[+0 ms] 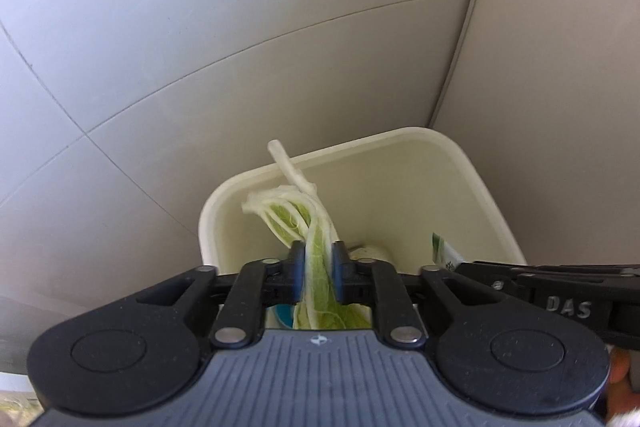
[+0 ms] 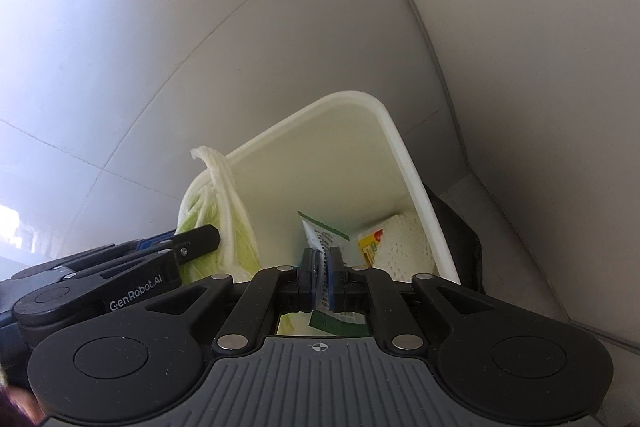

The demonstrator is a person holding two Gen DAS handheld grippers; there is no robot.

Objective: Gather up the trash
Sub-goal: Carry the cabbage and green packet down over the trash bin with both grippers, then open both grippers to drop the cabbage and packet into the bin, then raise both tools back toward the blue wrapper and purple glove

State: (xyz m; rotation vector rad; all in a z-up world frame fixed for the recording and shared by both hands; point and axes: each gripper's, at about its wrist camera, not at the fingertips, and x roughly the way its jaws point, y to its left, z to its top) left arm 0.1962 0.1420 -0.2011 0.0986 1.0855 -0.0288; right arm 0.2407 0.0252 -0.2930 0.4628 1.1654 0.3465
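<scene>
bin's (image 1: 448, 155) near rim hidden, wrapper (image 2: 324, 239) print unreadable — blurred

Cabbage leaf (image 2: 236, 227) left of wrapper (image 2: 322, 235) (both over bin (image 2: 404, 163)).

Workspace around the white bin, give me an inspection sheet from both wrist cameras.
Surface: pale grey tiled floor.
Job's things: white rectangular plastic bin; green-white cabbage leaf; green-white printed wrapper.
Clutter: in the bin, a yellow packet and white foam netting.
Grippers: left gripper shut on cabbage leaf over the bin; right gripper shut on wrapper.
Cables: nothing seen.
Surroundings: black object behind the bin.
</scene>
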